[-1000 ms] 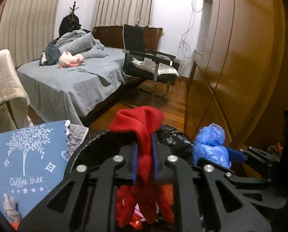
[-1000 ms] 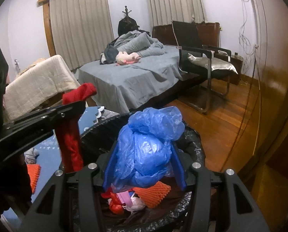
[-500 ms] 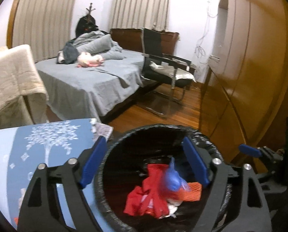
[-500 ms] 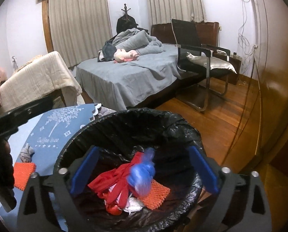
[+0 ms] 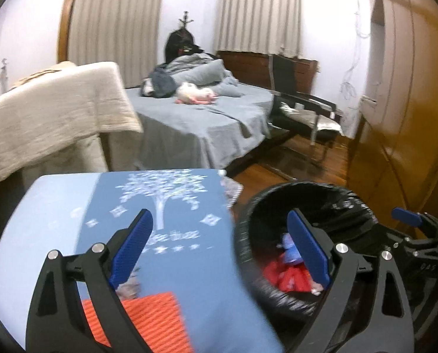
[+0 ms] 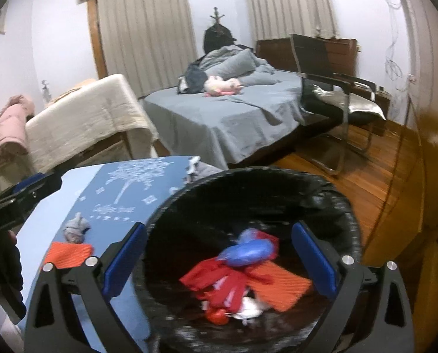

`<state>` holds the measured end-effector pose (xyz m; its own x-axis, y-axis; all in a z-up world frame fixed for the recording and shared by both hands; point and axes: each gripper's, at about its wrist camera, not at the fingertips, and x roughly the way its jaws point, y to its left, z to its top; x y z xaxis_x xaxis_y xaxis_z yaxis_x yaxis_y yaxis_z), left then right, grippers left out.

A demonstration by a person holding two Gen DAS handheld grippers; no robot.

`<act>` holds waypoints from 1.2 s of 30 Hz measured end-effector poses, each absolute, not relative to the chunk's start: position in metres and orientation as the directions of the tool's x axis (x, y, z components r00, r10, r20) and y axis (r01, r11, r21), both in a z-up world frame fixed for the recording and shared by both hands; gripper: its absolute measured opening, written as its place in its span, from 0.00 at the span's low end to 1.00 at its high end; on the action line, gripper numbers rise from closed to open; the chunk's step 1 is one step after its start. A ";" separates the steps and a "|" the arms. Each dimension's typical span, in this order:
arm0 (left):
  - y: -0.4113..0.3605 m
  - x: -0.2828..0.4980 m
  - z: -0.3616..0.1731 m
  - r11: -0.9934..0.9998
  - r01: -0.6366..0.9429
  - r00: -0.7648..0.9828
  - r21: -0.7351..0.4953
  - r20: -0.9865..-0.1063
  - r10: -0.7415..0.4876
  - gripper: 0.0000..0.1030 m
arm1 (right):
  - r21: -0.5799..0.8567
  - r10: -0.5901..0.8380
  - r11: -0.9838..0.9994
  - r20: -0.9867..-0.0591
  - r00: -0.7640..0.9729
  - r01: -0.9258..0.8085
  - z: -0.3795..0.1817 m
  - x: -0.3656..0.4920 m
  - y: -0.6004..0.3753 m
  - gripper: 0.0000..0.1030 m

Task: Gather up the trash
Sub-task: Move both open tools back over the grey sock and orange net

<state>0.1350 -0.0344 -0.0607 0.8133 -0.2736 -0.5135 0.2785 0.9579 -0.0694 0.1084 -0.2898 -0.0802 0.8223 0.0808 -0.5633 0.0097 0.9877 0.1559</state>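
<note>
a: black-lined bin (image 6: 331, 206) is now holding the red rag (image 6: 227, 279) and blue bag (image 6: 248, 250); both are dropped.

b: left gripper (image 5: 219, 253) jaws are still opening, right gripper (image 6: 219, 261) jaws are standing wide, nothing between either.

a: orange net (image 5: 148, 314) is lying lower left on the blue surface (image 5: 57, 206), open room above it.

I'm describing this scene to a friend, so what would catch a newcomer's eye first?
The black-lined trash bin in the foreground, holding a red cloth, a blue plastic bag and an orange mesh piece. Left of it, a blue tablecloth with a white tree print carries another orange mesh piece. Behind stands a grey bed.
</note>
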 end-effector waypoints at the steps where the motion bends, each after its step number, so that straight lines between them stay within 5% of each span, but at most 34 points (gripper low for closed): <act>1: -0.026 0.132 -0.061 0.964 0.260 0.819 -0.062 -0.514 -0.254 0.87 | 0.158 0.107 0.987 -0.560 0.821 -0.021 -0.079 0.109 -0.275 0.94; 23: 0.104 0.097 -0.094 1.000 0.002 0.830 -0.006 -0.558 -0.005 0.87 | 0.134 0.282 0.959 -0.563 0.777 -0.251 -0.092 0.126 -0.153 0.94; 36: 0.119 0.104 -0.151 0.999 -0.009 0.749 -0.033 -0.663 -0.015 0.87 | 0.118 0.321 0.941 -0.599 0.733 -0.316 -0.118 0.129 -0.117 0.94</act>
<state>0.1038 0.1188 -0.1511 0.7488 -0.0152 -0.6626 -0.0091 0.9994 -0.0332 0.1289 -0.1173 -0.1177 0.7334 0.3211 -0.5992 -0.3158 0.9415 0.1180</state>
